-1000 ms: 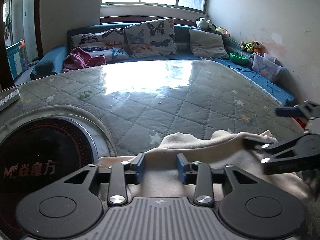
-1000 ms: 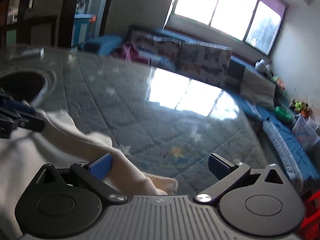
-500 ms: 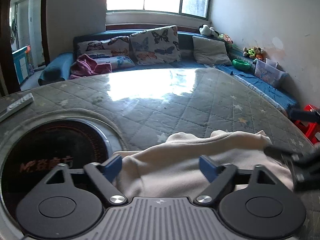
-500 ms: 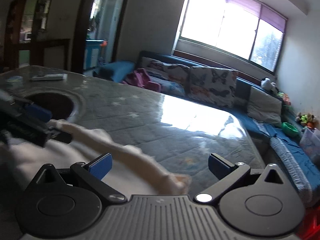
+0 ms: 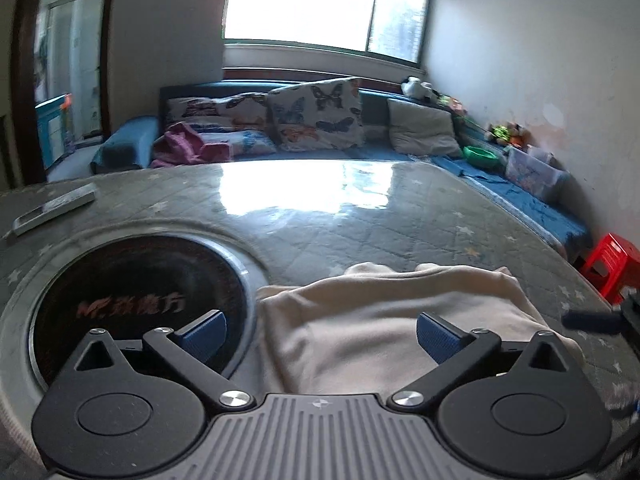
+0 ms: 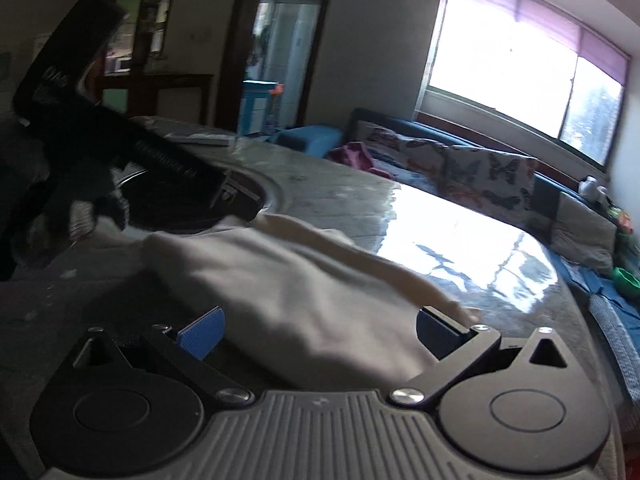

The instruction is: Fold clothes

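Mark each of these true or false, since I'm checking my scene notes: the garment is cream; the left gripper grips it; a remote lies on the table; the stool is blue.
1. The garment is cream. True.
2. The left gripper grips it. False: its jaws are opening, wide apart, with the cloth lying loose between them.
3. A remote lies on the table. True.
4. The stool is blue. False: it is red.
5. The right gripper is shut. False: it is open, pads clear of the cloth.

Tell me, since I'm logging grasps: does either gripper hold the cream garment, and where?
Neither. The left gripper is opening and the right gripper stands open; the cream garment lies loose.
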A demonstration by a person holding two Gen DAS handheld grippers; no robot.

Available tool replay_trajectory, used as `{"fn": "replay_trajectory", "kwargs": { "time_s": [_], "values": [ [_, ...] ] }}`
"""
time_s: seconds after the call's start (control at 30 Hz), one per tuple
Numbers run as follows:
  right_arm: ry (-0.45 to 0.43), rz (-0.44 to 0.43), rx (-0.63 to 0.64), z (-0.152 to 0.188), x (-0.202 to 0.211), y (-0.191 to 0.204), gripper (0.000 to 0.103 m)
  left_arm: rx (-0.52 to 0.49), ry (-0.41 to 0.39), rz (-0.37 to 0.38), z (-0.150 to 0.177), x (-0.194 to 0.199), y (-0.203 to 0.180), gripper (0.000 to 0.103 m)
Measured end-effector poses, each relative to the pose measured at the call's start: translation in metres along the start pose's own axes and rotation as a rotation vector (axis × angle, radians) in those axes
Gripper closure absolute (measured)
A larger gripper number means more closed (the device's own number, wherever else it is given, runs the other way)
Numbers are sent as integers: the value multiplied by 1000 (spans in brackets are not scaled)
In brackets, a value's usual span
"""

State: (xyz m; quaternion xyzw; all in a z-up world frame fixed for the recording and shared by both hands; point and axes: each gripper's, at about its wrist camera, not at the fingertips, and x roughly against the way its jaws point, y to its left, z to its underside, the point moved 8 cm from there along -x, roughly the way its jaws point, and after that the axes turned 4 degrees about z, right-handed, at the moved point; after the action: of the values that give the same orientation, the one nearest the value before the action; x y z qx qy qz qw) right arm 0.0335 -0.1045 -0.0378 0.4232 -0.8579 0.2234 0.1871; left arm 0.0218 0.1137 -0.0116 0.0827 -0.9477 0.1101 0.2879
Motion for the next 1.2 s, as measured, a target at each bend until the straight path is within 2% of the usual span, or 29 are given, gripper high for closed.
{"fn": "replay_trajectory", "kwargs": {
  "time_s": [0.2,0.27,0.33,0.5,0.57,0.7,0.73,0.8,0.83,0.93,1.2],
  "values": [
    [1,-78,73,-9,-4,35,2,133,8,-64,6,15,37,0],
    [-2,-99,107,-13,-7,47,10,158,9,-85,7,18,47,0],
    [5,-118,145,-17,-13,60,14,182,13,-98,9,21,55,0],
    [5,-170,262,-26,-26,92,26,254,24,-81,12,25,68,1],
    [7,-183,314,-28,-33,105,34,282,31,-66,14,26,69,2],
    [26,-179,382,-29,-52,120,43,344,41,-18,16,26,70,2],
    [32,-183,385,-29,-56,121,49,358,44,-7,17,26,70,2],
    [42,-187,373,-31,-61,122,57,390,51,14,18,25,69,2],
    [46,-186,360,-33,-63,120,66,407,53,25,18,24,69,2],
    [44,-199,293,-39,-63,111,81,481,66,63,19,22,67,1],
    [9,-269,50,-56,-46,68,86,655,118,150,20,4,58,1]
  ]
}}
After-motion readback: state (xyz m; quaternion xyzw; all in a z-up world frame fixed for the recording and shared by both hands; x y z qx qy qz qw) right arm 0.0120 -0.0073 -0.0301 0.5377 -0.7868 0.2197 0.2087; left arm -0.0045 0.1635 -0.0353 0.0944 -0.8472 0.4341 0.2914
